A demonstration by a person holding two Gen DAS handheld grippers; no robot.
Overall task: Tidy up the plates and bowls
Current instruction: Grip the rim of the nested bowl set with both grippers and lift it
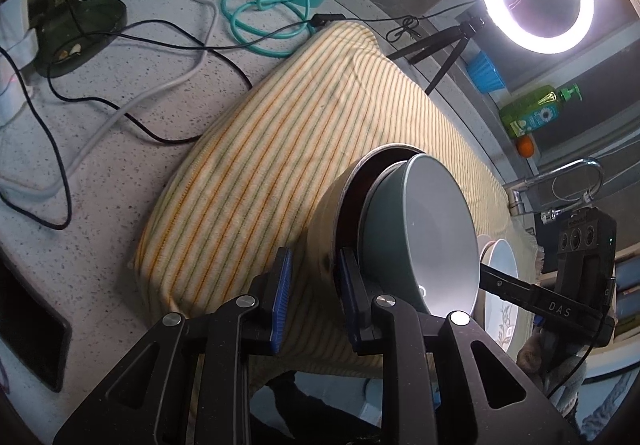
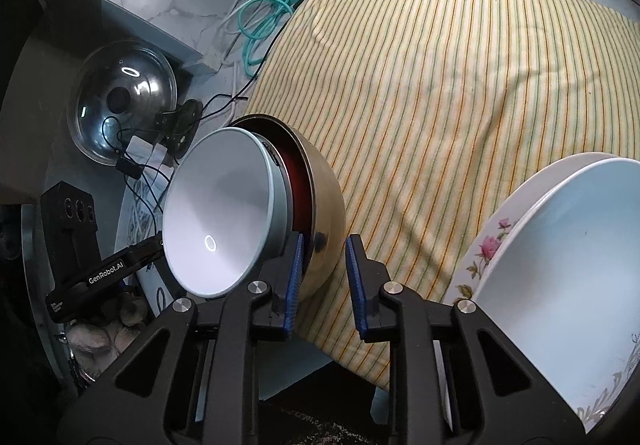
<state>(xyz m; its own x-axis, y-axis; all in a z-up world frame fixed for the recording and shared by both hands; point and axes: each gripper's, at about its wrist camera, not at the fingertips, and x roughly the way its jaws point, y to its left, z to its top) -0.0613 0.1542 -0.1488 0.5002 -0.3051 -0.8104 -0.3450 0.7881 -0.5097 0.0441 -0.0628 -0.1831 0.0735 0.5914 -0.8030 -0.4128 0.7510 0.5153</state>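
In the left wrist view, my left tongs (image 1: 314,269) are nearly closed. The wall of the steel bowl (image 1: 324,229) sits between the blue pads, one outside and one tucked inside the rim, so I read this as a pinch on that rim. A grey bowl (image 1: 424,229) is nested in the steel one. The stack is at the near end of the striped cloth (image 1: 280,149), which covers part of the speckled tabletop (image 1: 120,165). I cannot tell whether its base rests on the cloth or is just clear of it.

In the right wrist view, my right tongs (image 2: 322,253) are drawn in on the opposite side of the same steel rim. The inner pad is against the rim, and the outer pad is at, or a hair off, the bulging wall. A red bowl (image 2: 296,181) shows between the steel and grey ones. A floral plate (image 2: 492,245) carrying a pale bowl (image 2: 560,245) lies just to the right.

The step, as I judge it, is moving the nested stack with both hands. I want both pinches firm and the two hands moving together and level. The grey bowl sits loosely inside, and tilting the stack could let it slide out. I should also keep clear of the floral plate.
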